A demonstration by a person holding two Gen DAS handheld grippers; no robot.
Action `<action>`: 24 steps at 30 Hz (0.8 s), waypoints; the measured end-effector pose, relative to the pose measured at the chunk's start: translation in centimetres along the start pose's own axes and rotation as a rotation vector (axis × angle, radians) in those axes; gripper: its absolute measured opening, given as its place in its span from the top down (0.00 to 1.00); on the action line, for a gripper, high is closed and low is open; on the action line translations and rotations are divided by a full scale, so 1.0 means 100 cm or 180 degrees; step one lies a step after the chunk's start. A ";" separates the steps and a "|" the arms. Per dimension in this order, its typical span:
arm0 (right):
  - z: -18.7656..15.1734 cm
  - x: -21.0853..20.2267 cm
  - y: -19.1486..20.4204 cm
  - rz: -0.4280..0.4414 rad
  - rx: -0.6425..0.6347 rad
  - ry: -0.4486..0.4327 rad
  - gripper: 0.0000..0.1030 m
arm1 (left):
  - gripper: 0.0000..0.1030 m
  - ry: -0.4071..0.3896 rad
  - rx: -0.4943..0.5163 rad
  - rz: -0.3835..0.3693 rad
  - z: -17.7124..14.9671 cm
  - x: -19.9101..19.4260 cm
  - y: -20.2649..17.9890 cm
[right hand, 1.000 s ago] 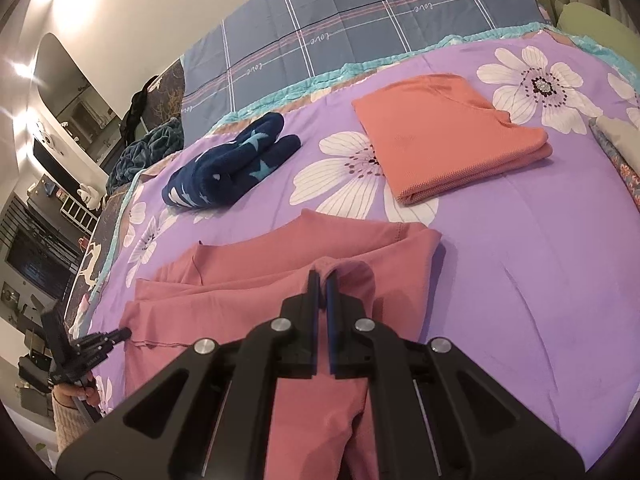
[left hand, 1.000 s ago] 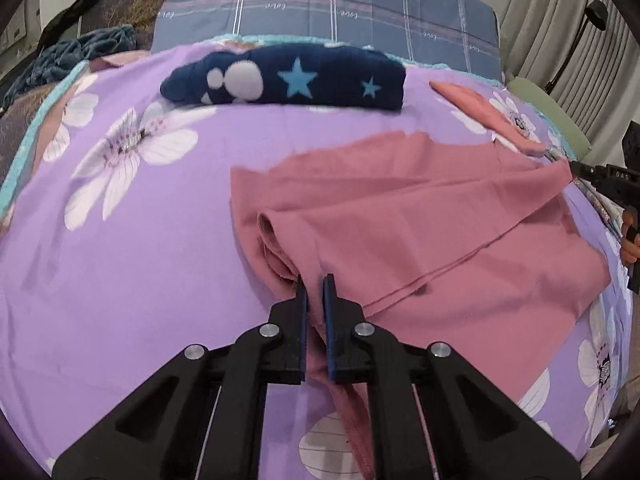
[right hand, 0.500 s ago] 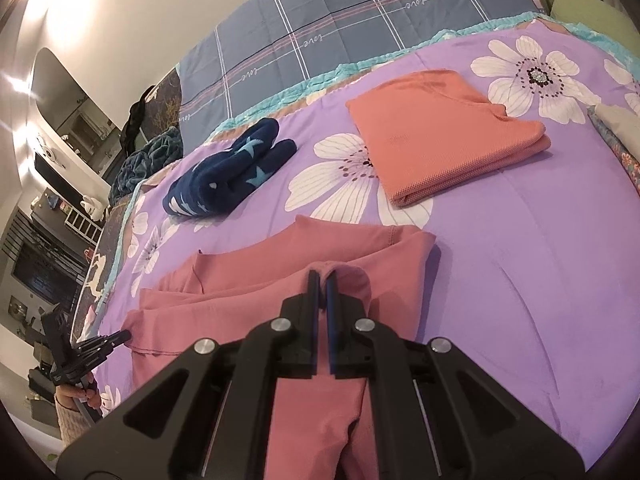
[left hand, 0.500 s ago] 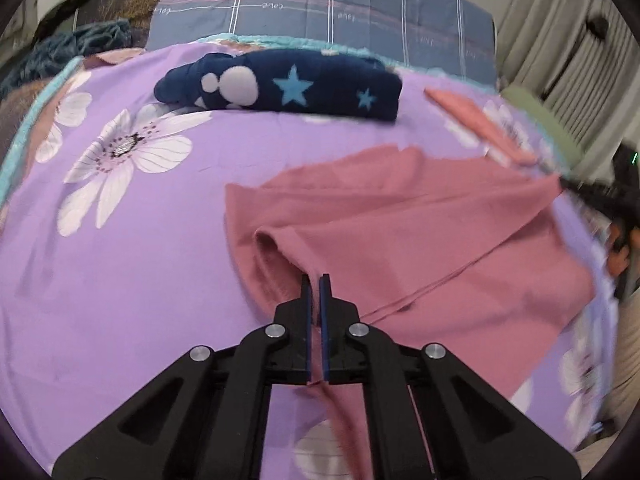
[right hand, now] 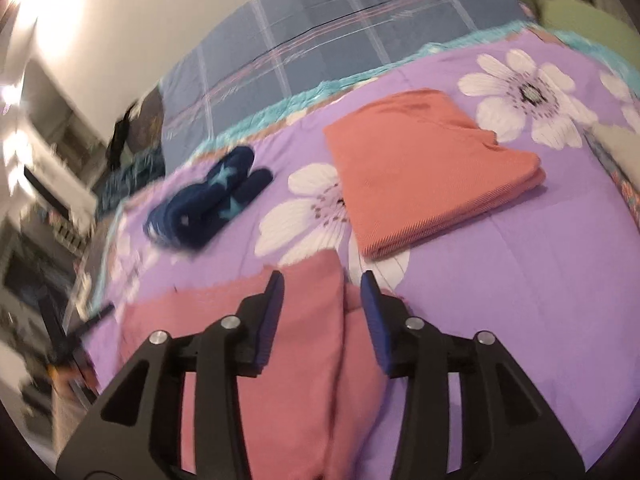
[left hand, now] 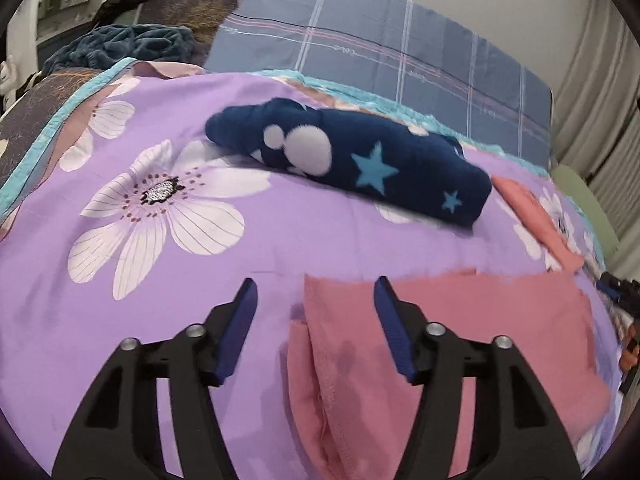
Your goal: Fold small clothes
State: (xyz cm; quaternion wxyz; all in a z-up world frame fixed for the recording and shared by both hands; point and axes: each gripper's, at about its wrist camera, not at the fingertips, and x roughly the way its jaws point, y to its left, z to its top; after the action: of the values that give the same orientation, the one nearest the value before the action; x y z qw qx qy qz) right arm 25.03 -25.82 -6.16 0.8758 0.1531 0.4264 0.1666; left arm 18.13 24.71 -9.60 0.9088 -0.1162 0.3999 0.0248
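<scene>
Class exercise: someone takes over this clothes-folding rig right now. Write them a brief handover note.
Left gripper: just opened, nothing gripped. Right gripper: likewise.
The pink garment lies released on the purple floral bedspread, folded over, below both sets of fingers.
Done: the orange garment and the navy star-print garment sit folded further back.
Left: check whether the pink one needs another fold, then tidy it.

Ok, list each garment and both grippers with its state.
Pink garment: partly folded, released, lying flat.
Orange garment: folded.
Navy star garment: folded, bunched.
Left gripper: jaws just opened, gripping nothing.
Right gripper: jaws just opened, gripping nothing.
</scene>
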 end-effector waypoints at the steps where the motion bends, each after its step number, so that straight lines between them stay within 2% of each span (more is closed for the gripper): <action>1: -0.001 0.003 0.002 -0.0011 -0.0057 0.0053 0.59 | 0.40 0.0069 0.0057 0.0023 -0.001 0.006 -0.002; 4: 0.001 0.019 0.013 0.0008 -0.0206 0.0183 0.57 | 0.40 0.0197 0.0076 -0.0024 -0.002 0.022 -0.003; 7: 0.007 0.044 0.023 -0.0149 -0.0364 0.0287 0.57 | 0.41 0.0255 0.0164 -0.0025 0.000 0.037 -0.011; 8: 0.008 0.053 0.023 -0.0208 -0.0360 0.0333 0.57 | 0.49 0.0273 0.0186 -0.0033 0.001 0.041 -0.013; 9: 0.008 0.060 0.022 -0.0255 -0.0340 0.0377 0.58 | 0.72 0.0286 0.0206 -0.0046 0.002 0.044 -0.015; 10: 0.009 0.068 0.021 -0.0307 -0.0321 0.0409 0.81 | 0.95 0.0301 0.0222 -0.0042 0.003 0.046 -0.017; 11: 0.009 0.072 0.020 -0.0349 -0.0315 0.0398 0.98 | 0.98 0.0292 0.0213 -0.0049 0.005 0.045 -0.018; 14: 0.011 0.046 0.020 -0.0097 -0.0206 0.0075 0.98 | 0.98 -0.0044 0.0304 -0.0070 0.008 0.017 -0.024; 18: 0.010 -0.021 0.025 0.0176 -0.0196 -0.0309 0.98 | 0.98 -0.0335 0.0318 -0.0303 0.015 -0.031 -0.028; 22: 0.016 -0.074 0.026 0.0155 -0.0250 -0.0642 0.98 | 0.98 -0.0444 0.0337 -0.0393 0.025 -0.042 -0.038; 24: 0.024 -0.064 0.022 0.0034 -0.0223 -0.0592 0.97 | 0.98 -0.0403 0.0376 -0.0309 0.029 -0.029 -0.045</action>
State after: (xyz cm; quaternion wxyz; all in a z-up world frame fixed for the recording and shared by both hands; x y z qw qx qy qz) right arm 22.87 -26.87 0.61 0.9155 0.1394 0.3364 0.1712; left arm 18.87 21.18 -4.74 0.9377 -0.0798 0.3363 -0.0356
